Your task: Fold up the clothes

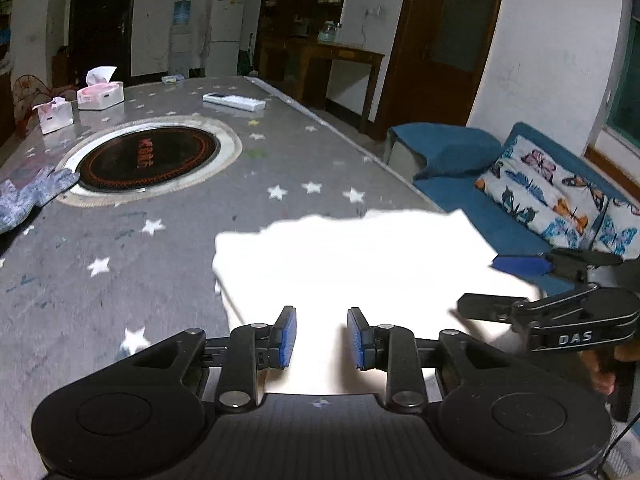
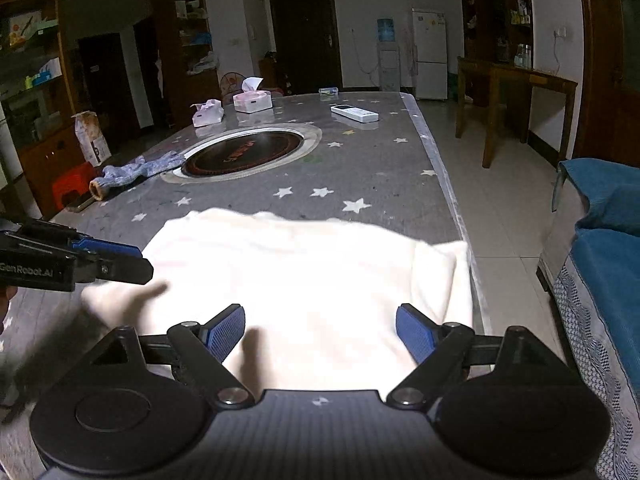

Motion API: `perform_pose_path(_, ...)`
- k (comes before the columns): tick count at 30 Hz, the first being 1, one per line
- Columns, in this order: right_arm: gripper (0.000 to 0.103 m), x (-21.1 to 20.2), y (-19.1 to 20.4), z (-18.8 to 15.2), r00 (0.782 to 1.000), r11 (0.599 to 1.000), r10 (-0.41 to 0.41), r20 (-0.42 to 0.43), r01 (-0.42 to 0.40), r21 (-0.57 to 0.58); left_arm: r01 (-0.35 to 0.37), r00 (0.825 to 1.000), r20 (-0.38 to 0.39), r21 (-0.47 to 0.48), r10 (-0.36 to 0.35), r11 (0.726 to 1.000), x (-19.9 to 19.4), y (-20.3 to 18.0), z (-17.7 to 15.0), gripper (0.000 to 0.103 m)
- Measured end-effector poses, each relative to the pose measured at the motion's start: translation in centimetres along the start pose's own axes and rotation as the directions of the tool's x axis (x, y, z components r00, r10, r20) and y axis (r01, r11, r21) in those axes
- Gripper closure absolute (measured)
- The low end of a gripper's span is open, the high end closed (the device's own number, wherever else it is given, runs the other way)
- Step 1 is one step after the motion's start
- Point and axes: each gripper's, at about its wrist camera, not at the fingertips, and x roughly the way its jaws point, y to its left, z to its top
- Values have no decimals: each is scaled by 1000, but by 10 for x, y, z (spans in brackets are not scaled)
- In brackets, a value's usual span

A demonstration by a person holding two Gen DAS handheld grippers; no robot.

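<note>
Your left tool has its pads parted with nothing between them; your right tool is spread wider, also empty. The white garment lies on the desk just ahead of both tools, already gathered into a compact block with a doubled layer off the right tool's right pad. This fits either a half-made fold or a finished one just let go. If another fold remains, you need a clean grip on one edge.
</note>
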Motion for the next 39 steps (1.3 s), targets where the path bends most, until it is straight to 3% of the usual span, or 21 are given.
perform_pose_path(7,17,-7,1,-13,999,998,-41,-2,41,-37,-20,1000,-10,-21,20,1000,1,2,-7,71)
perform_pose_path(13,15,-18,4,-17,1000,999,-23,14,23,-23,-28,1000,-8,-48,27,998,-5,2,-10,63)
perform_pose_path(18,10,-22,9,-19,1000,1000,-23,14,23,-14,-29,1000,-15,-95,28,995,-13,5,-15,47)
perform_pose_path(25,1,-28,17,-21,1000,1000,-25,19,25,-6,-36,999,-17,-124,34,992,-24,2,-25,36)
perform_pose_path(35,0,-38,29,-25,999,999,-33,16,33,10,-57,998,14,-142,59,988,-47,0,-40,10)
perform_pose_path(39,0,-42,34,-26,999,999,-41,19,41,14,-62,997,26,-154,66,986,-55,2,-45,7)
